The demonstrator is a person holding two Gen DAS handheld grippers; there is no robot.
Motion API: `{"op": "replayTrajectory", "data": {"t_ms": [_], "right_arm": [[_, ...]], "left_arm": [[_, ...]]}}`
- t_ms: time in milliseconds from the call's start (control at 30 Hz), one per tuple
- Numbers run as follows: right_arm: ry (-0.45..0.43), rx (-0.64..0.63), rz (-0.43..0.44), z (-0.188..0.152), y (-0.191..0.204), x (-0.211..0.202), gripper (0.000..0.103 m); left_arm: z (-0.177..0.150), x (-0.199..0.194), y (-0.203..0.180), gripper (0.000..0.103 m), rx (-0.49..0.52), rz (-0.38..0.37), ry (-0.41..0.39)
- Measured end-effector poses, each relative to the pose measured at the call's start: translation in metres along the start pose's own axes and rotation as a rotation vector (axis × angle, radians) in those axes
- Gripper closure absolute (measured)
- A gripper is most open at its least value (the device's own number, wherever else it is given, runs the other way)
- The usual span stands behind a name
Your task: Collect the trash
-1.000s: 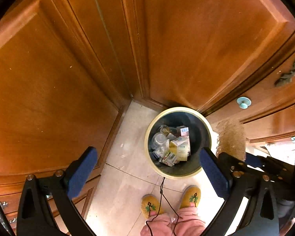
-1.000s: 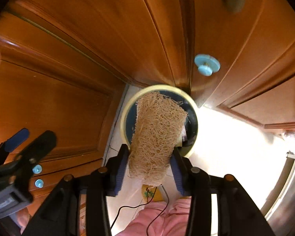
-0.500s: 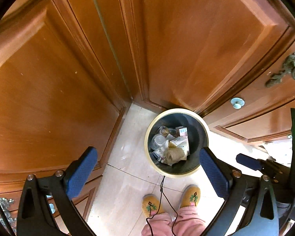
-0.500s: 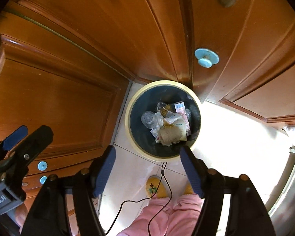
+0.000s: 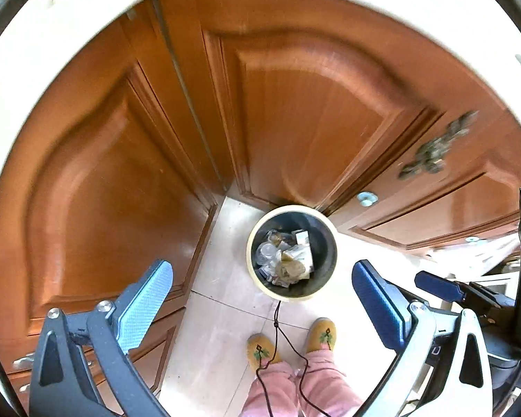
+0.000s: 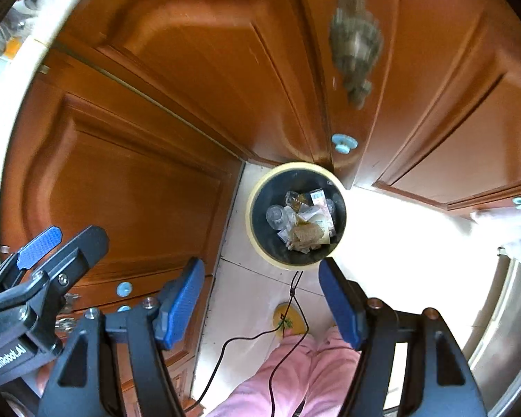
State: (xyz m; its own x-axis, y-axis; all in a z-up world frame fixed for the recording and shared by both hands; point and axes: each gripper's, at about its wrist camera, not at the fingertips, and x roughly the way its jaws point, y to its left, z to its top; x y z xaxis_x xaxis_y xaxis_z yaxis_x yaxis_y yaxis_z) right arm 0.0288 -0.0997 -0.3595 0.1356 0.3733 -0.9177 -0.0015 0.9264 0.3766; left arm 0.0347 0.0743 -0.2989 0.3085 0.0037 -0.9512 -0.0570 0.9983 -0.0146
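Note:
A round trash bin with a cream rim (image 5: pixel 250 260) (image 6: pixel 251 222) stands on the tiled floor in the corner of wooden cabinets. It holds plastic cups, packets and a tan loofah sponge (image 6: pixel 306 235), which lies on top (image 5: pixel 290 269). My left gripper (image 5: pixel 262 299) is open and empty, high above the bin. My right gripper (image 6: pixel 262 295) is open and empty, also high above the bin. The left gripper also shows at the left of the right wrist view (image 6: pixel 41 246).
Wooden cabinet doors (image 5: pixel 309 104) with blue knobs (image 6: pixel 344 143) and a brass handle (image 5: pixel 434 149) surround the bin. The person's yellow slippers (image 5: pixel 260 349) and pink trousers (image 6: pixel 295 375) are below, with a black cable (image 5: pixel 278 333) hanging. A steel sink edge (image 6: pixel 503 330) is right.
My right gripper opened and let go of the loofah sponge, which fell into the bin. Both grippers have risen, so the bin looks smaller.

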Motion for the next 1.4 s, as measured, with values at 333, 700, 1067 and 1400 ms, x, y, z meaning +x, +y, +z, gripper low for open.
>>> {"op": "replayTrajectory", "data": {"t_ms": [333, 700, 1067, 1400], "right_arm": [[-0.145, 0.019, -0.009, -0.004, 0.037, -0.146, 0.034], [-0.443, 0.0, -0.033, -0.002, 0.065, -0.306, 0.034], [-0.605, -0.066, -0.051, 0.027, 0.082, -0.387, 0.034], [-0.672, -0.097, -0.016, 0.071, 0.069, -0.413, 0.033]], "left_arm": [[0.03, -0.154, 0.011, 0.001, 0.044, -0.019, -0.163], [0.063, -0.271, 0.009, 0.001, 0.082, -0.015, -0.321], [0.112, -0.332, -0.022, 0.001, 0.08, -0.01, -0.441], [0.148, -0.359, -0.054, 0.001, 0.034, 0.021, -0.522]]}}
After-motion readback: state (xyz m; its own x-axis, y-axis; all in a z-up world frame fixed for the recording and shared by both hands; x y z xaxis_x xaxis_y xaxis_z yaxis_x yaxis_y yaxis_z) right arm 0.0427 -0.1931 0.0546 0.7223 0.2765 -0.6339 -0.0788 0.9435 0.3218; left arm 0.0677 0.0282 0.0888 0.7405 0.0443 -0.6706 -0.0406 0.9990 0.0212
